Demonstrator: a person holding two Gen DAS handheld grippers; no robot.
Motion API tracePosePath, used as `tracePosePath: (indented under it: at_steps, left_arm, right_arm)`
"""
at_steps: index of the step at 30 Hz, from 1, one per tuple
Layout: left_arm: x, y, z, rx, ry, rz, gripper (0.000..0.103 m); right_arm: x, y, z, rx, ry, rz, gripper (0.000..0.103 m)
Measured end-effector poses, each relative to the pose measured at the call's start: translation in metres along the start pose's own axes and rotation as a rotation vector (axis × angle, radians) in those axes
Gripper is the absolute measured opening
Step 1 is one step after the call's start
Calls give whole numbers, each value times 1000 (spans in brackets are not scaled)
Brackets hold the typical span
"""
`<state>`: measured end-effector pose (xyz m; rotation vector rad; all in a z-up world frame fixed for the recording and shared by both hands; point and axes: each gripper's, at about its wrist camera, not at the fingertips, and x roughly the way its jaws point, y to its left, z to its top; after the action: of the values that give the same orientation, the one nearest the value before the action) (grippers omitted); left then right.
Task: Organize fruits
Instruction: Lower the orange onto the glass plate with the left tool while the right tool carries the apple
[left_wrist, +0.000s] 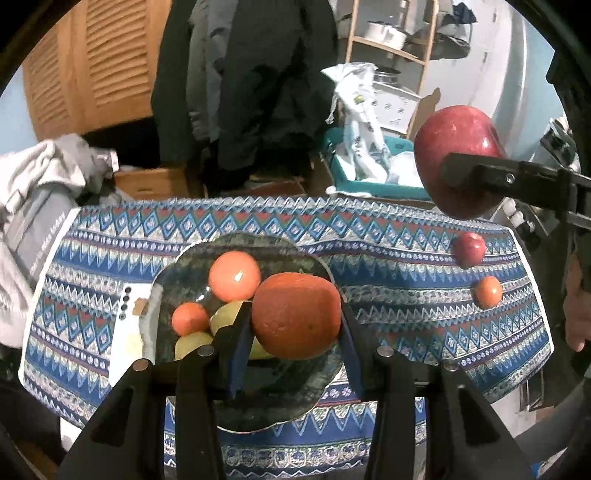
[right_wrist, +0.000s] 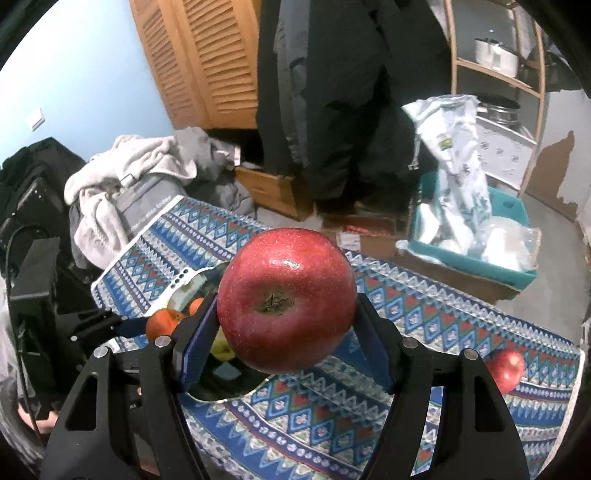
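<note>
My left gripper (left_wrist: 295, 325) is shut on a large orange (left_wrist: 295, 315) and holds it just over a dark glass plate (left_wrist: 295, 398). The plate holds an orange (left_wrist: 234, 277), a small mandarin (left_wrist: 190, 319) and yellow-green fruits (left_wrist: 192, 343). My right gripper (right_wrist: 286, 325) is shut on a big red apple (right_wrist: 286, 299) and holds it in the air over the table, right of the plate (right_wrist: 236, 387). In the left wrist view that apple (left_wrist: 458, 162) hangs at the upper right. A small red apple (left_wrist: 469, 249) and a mandarin (left_wrist: 487, 291) lie on the cloth at the right.
The table has a blue patterned cloth (left_wrist: 406, 258). A white phone (left_wrist: 125, 332) lies left of the plate. Beyond the far edge are a teal crate with bags (left_wrist: 369, 162), a heap of clothes (left_wrist: 44, 192) and hanging coats (left_wrist: 251, 92).
</note>
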<state>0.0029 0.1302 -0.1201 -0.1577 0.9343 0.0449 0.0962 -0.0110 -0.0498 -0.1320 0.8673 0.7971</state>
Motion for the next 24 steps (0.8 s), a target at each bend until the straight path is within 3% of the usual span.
tracePosePath:
  at_steps: [24]
  left_arm:
    - [54,41,-31,-105,166,-3,45]
  right_arm:
    - [116,25,-23,30,229,111,72]
